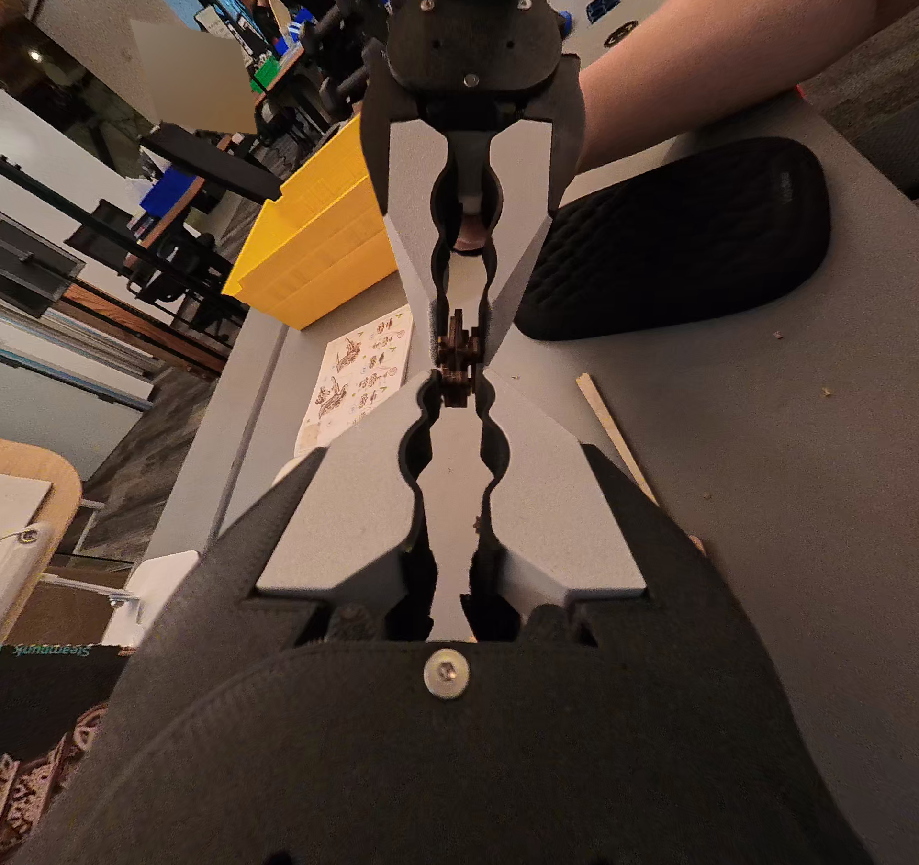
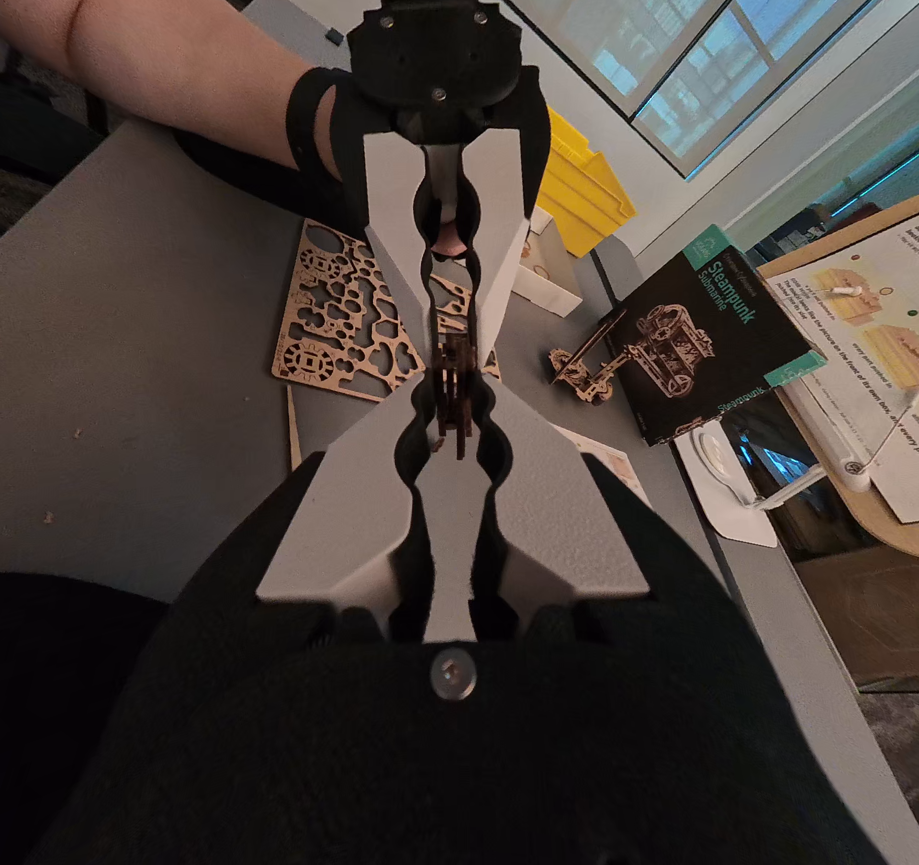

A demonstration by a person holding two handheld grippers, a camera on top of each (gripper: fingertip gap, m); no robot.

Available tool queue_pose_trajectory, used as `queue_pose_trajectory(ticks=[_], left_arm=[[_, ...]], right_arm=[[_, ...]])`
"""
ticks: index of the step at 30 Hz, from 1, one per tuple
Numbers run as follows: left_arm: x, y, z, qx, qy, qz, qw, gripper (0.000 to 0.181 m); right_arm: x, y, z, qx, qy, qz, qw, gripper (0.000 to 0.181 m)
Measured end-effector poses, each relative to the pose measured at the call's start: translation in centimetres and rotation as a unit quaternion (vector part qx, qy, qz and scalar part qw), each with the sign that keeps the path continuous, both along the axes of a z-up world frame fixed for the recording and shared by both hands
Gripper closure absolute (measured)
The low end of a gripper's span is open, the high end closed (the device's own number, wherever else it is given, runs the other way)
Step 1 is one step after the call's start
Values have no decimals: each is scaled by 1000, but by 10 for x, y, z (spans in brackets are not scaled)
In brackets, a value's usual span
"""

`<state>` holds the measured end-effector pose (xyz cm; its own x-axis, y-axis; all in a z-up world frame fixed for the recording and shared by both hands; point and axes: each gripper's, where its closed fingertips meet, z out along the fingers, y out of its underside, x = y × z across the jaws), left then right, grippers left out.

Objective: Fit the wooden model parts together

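The left gripper (image 1: 457,388) is nearly closed, pinching one end of the small wooden model assembly (image 1: 458,361) above the tabletop (image 1: 746,443). Tip to tip with it, the right gripper (image 1: 460,334) is closed down onto the other end. Beyond lie the punched-out wooden sheet (image 2: 343,324) and, toward the far edge, a yellow bin (image 1: 313,254). Pressing the thin slotted parts slightly askew could snap a tab or pop a piece loose.
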<state>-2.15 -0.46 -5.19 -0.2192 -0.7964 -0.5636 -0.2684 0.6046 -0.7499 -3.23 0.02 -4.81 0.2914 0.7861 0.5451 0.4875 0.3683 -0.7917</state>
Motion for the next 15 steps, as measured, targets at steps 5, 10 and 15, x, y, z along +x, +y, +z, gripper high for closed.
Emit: queue_pose_trajectory(ticks=[5,10,15], left_arm=[[0,3,-6,-9,19,8,1000,170],[0,3,-5,-17,19,9,1000,171],[1,-4,16,-12,-43,-6,999,167]], right_arm=[[0,3,-6,-10,-8,-7,1000,171],[0,3,-5,-1,-7,-12,1000,171],[1,-6,17,99,21,20,995,170]])
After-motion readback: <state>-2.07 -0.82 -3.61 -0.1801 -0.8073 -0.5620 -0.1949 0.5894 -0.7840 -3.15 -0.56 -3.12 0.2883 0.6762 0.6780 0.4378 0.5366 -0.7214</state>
